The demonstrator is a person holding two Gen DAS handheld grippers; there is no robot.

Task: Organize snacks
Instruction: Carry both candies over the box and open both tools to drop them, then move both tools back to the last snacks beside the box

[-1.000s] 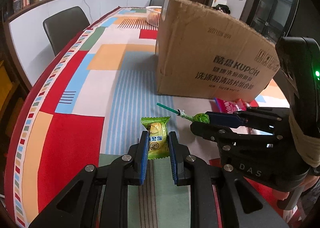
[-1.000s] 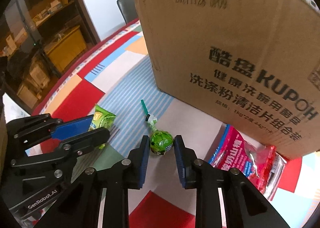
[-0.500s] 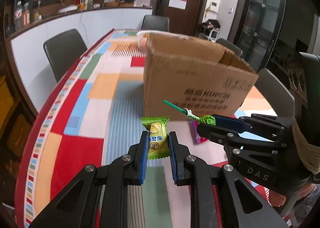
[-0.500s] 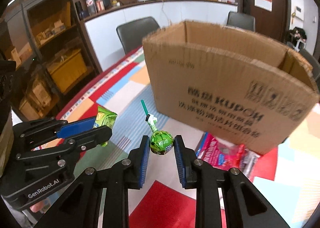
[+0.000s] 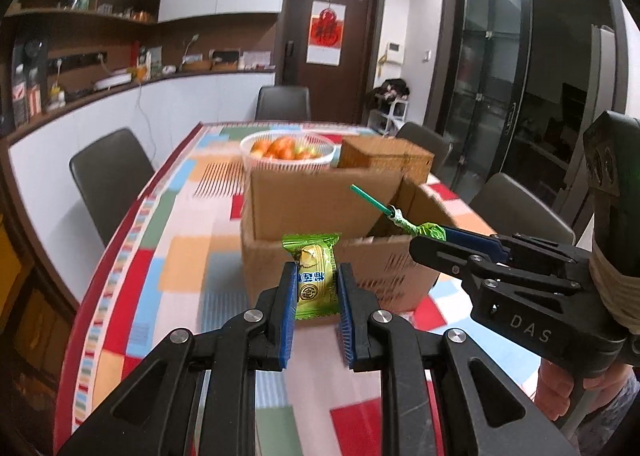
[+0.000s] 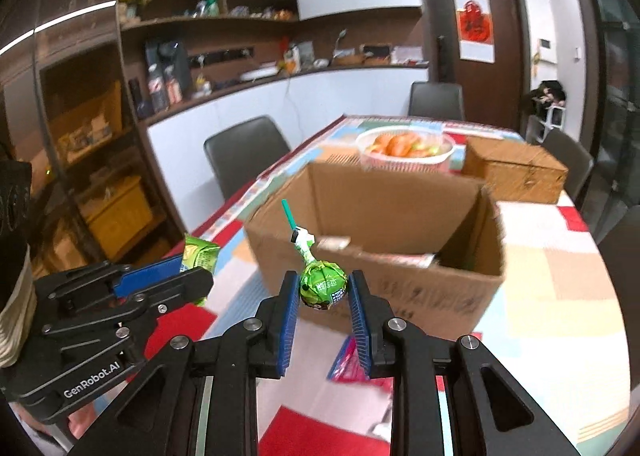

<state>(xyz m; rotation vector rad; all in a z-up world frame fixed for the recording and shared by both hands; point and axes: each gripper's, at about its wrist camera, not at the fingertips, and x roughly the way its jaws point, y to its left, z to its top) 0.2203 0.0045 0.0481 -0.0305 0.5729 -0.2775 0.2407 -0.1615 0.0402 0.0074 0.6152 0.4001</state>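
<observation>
My left gripper (image 5: 316,280) is shut on a green-wrapped pastry snack (image 5: 314,276), held in the air in front of the open cardboard box (image 5: 304,211). To its right, my right gripper (image 5: 430,238) grips a green lollipop (image 5: 430,231) with its green stick pointing up-left. In the right wrist view my right gripper (image 6: 323,290) is shut on the lollipop (image 6: 322,284), just short of the box's near wall (image 6: 400,292). The left gripper (image 6: 192,272) shows at the left with its snack (image 6: 200,254). The box's inside is partly visible and looks mostly bare.
A red snack packet (image 6: 350,362) lies on the colourful tablecloth (image 6: 552,280) before the box. Behind the box stand a white basket of oranges (image 5: 288,151) and a smaller brown box (image 5: 384,153). Dark chairs (image 5: 108,175) line the table's sides.
Both grippers have risen with their snacks, from table level to above the box's rim. The box's open top has come into view. The red packet stays on the table.
</observation>
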